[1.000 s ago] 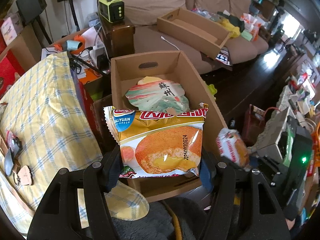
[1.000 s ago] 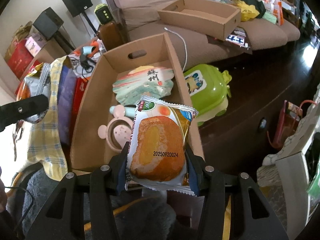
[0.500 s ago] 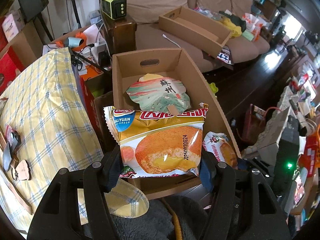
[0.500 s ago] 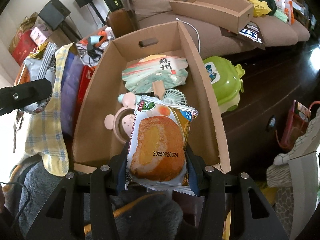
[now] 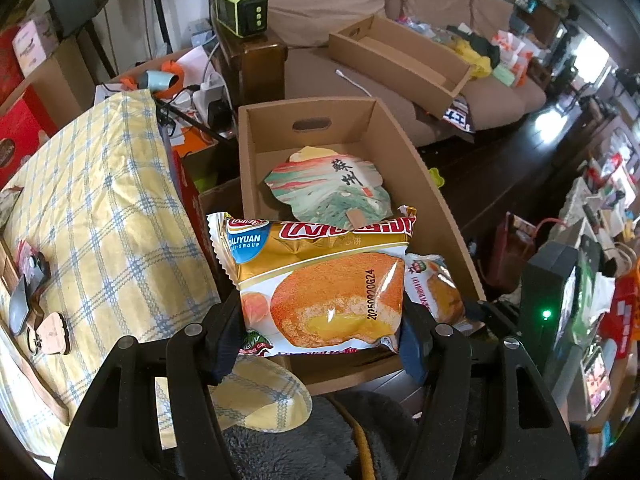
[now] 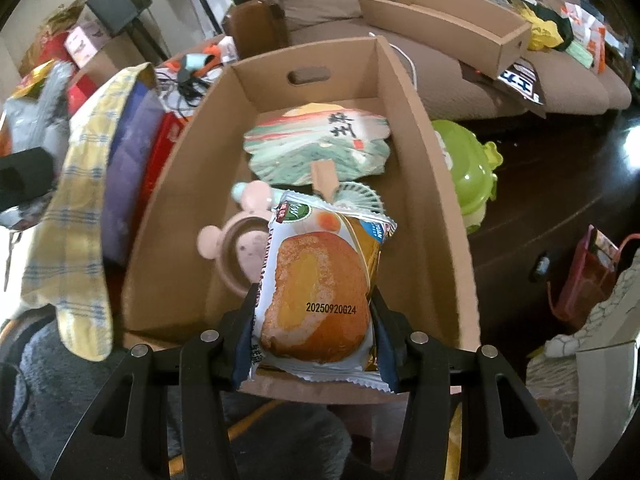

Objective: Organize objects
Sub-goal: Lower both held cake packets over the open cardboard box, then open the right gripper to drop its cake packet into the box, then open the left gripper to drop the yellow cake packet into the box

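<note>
While each gripper is clamped on a cake packet, the right gripper (image 6: 314, 334) with its packet (image 6: 320, 292) is held above the cardboard box's (image 6: 424, 200) near end, nearer than the left gripper (image 5: 318, 330) with its packet (image 5: 320, 284).

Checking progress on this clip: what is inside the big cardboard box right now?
In the box: a painted paper fan, a pink handheld fan and a pale green one. The cake packet in the right gripper hides the near floor.
</note>
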A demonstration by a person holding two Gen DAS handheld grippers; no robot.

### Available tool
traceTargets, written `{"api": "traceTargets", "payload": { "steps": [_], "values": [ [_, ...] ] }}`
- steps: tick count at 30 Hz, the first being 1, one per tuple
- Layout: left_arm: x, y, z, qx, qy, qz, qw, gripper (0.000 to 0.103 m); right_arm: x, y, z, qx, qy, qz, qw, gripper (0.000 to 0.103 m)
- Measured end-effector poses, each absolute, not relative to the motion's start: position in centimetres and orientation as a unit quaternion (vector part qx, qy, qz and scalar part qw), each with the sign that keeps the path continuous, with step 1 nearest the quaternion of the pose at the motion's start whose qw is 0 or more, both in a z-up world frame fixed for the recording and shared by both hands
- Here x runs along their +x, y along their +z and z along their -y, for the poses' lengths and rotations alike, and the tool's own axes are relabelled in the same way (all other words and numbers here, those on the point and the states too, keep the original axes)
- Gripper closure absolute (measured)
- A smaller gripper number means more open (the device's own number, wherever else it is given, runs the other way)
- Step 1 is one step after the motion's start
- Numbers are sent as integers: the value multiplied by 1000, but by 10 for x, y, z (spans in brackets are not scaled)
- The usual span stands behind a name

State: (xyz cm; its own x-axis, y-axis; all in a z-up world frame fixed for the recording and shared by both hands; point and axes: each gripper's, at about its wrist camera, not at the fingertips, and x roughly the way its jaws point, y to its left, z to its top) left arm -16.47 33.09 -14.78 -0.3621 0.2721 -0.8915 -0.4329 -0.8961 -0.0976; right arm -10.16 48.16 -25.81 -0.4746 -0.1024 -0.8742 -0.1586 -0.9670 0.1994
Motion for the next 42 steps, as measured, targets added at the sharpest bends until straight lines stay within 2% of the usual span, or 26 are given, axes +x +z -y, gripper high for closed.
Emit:
{"api": "traceTargets", "payload": {
  "steps": [9, 16, 19, 24, 31, 42],
  "values": [
    [-157, -138, -339, -513, 824, -88, 224, 41, -101, -252, -475, -497, 860, -118, 15, 52],
    [-161, -149, -337, -532, 812, -93, 219, 41, -99, -249, -478, -489, 864, -120, 23, 47],
    [-162, -152, -338, -535, 811, -94, 217, 41, -96, -240, -487, -464, 874, -141, 30, 39],
    [-166, -160, -342, -544, 805, -100, 217, 41, -94, -238, -503, -456, 872, -169, 61, 38],
    [-172, -196, -369, -563, 786, -151, 209, 41, -89, -234, -519, -443, 871, -193, 95, 38],
    [-173, -227, -381, -599, 756, -158, 213, 38, -84, -247, -536, -468, 844, -228, 126, 38]
  ]
}}
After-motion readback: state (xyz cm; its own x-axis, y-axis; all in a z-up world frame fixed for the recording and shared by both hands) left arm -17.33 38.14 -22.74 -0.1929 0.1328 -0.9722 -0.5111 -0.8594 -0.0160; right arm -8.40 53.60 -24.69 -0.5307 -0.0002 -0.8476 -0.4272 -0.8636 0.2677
